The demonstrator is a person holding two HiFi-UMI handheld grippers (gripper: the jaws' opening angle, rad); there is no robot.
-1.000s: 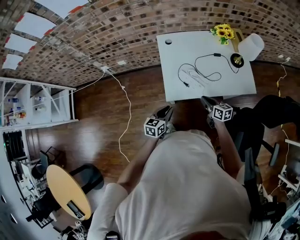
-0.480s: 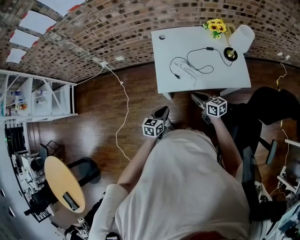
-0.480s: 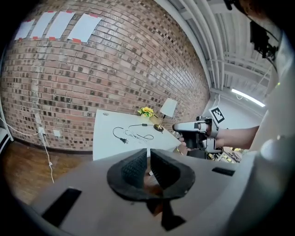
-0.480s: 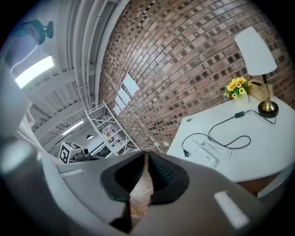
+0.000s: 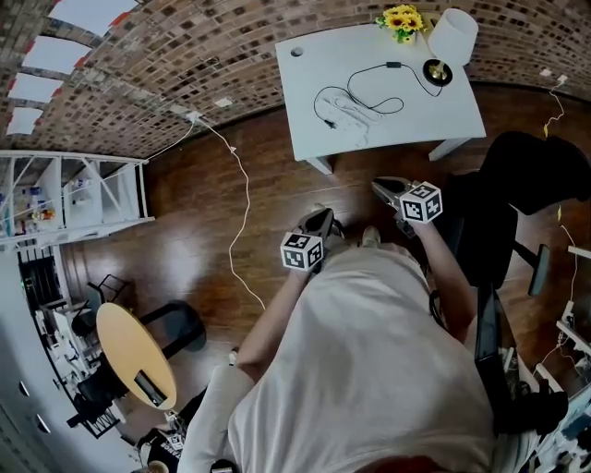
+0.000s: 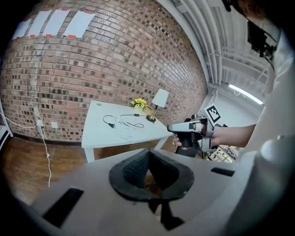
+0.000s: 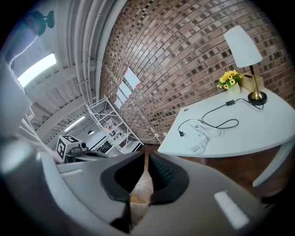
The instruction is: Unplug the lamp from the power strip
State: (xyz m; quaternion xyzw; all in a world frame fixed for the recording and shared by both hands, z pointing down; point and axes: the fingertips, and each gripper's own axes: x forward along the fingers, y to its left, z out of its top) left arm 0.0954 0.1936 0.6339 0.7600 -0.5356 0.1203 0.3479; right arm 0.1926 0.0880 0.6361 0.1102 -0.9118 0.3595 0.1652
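The lamp (image 5: 451, 37) stands at the far right corner of the white table (image 5: 314, 65), close to the edge and just beside a pot of yellow flowers (image 5: 399, 18). Its black cord (image 5: 374, 92) loops leftward over the tabletop. The cord ends in a plug (image 5: 328, 123), which lies on the surface next to the white power strip (image 5: 358, 118) and its coiled lead. The rest of the tabletop is bare out to its rims.

A stretch of wooden floor (image 5: 268, 185) separates the table's near edge from the person, and both grippers hang over it, well apart from the table. The left gripper (image 5: 321, 220) has just been closing; its pads meet with nothing between them. The right gripper (image 5: 380, 185) has its pads drawn almost together, also on nothing.

A dark chair (image 5: 531, 175) crowds the right side. To the left a thin white cable (image 5: 242, 199) trails across the boards, with white shelving (image 5: 83, 199) and a round wooden table (image 5: 134, 356) farther off along the brick wall (image 5: 166, 55).
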